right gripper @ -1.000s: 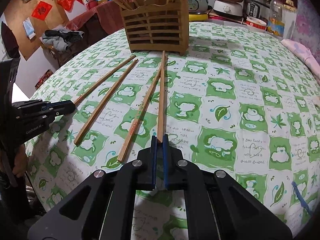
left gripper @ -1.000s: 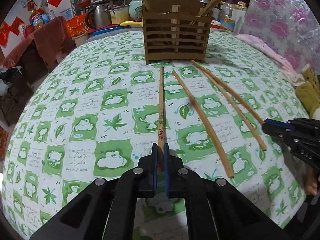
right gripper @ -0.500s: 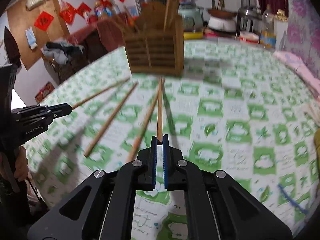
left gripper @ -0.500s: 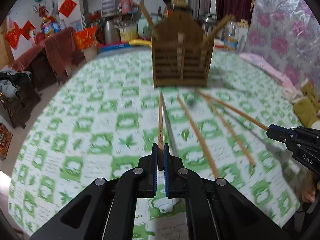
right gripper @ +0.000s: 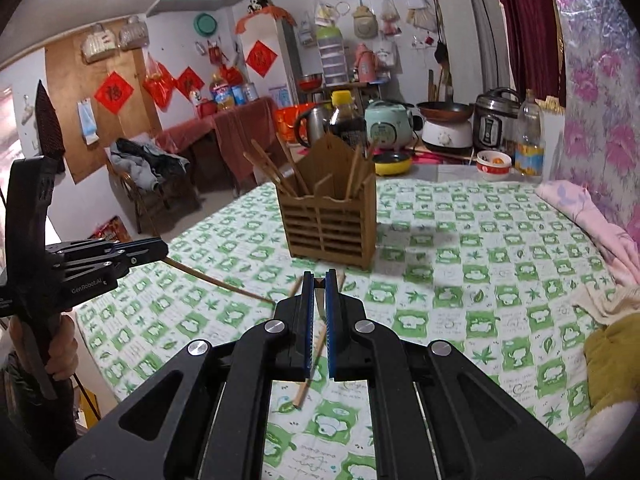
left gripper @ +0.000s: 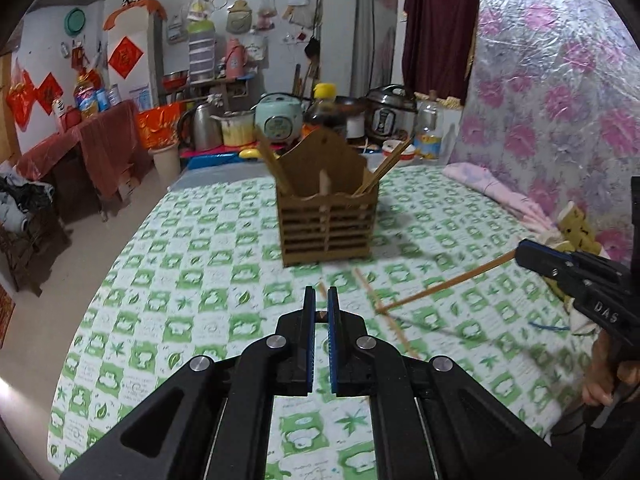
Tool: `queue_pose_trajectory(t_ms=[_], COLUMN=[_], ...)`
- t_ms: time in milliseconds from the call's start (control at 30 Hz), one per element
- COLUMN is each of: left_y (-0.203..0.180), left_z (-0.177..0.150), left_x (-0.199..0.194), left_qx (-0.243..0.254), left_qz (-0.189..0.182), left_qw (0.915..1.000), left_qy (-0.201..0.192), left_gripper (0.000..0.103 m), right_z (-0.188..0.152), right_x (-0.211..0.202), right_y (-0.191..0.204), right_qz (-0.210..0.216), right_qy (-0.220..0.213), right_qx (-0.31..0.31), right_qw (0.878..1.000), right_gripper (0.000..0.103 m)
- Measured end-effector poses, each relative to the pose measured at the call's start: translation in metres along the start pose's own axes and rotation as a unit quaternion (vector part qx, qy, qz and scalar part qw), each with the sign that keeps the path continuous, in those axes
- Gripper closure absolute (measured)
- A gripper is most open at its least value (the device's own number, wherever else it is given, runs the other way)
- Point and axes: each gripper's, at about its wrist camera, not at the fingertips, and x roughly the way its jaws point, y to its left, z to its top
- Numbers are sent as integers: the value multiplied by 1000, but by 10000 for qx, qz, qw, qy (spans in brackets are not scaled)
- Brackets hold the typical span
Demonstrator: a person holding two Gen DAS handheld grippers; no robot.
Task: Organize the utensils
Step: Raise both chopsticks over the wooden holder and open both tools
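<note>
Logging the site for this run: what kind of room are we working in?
Most likely a lived-in home kitchen and dining room: a rice cooker, pressure cooker and kettle crowd the far counter, and the wooden chopstick holder stands on a table with a green patterned cloth.

A green-and-white checked cloth (right gripper: 460,280) with leaf and animal prints covers the counter. Along its far edge stand a mint-green rice cooker (right gripper: 388,124), a steel kettle (right gripper: 314,124), a dark sauce bottle with a yellow cap (right gripper: 347,120), a silver pressure cooker (right gripper: 494,120), a frying pan on a white cooker base (right gripper: 444,112), a clear plastic bottle (right gripper: 529,132) and a small bowl (right gripper: 494,162). A yellow pan (right gripper: 394,162) lies just in front of the rice cooker. Pink bedding (right gripper: 588,216) lies along the right edge under a purple floral wall covering (left gripper: 560,80). Red paper decorations (right gripper: 114,92) hang on the wall at left, above a side table draped in red cloth (left gripper: 96,140). A dark red curtain (left gripper: 436,24) hangs at the back.
</note>
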Motion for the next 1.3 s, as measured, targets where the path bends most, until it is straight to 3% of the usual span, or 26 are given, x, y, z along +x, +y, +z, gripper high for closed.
queue_pose_trajectory(t_ms=[700, 1000, 1300], left_y=[-8, -1, 7], left_z=[93, 145, 178], left_x=[-3, -10, 24], left_qx=[169, 49, -197], left_qz=[-11, 321, 347], left_qw=[9975, 9910, 9881], left_qy=[-687, -1299, -1484], left_gripper=[97, 97, 97], right_z=[73, 130, 163], right_x=[1, 14, 44], right_y=[13, 14, 8], right_qz=[159, 291, 124], right_qy=[-704, -1427, -1837], right_qx=[-156, -66, 70], right_qw=[9973, 9893, 9829], right_gripper=[97, 97, 97])
